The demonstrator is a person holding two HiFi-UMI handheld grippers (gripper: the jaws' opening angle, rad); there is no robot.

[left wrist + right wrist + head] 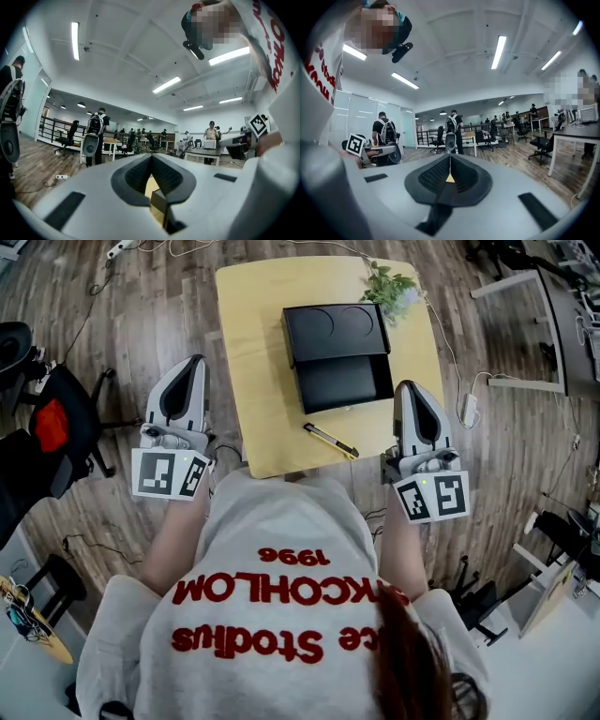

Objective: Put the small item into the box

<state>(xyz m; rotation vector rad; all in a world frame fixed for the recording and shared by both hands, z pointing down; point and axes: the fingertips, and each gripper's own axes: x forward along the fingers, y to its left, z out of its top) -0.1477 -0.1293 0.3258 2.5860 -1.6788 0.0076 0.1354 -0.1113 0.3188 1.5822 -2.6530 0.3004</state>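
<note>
Grippers closed, small item lying on the table

The left gripper hangs over the wooden floor, off the left side of the yellow table. Its own view shows its jaw tips meeting with nothing held; only a sliver of the tabletop shows through the gap below them. The right gripper sits by the table's front right corner, its jaws pressed together and also bare. The small item, slender and coloured yellow and black, lies slantwise near the table's front edge. It is just in front of the black box but not touching it, and it is clear of both grippers. The box stands open, with its lid tipped back. A small plant stands at the table's far right corner.
</note>
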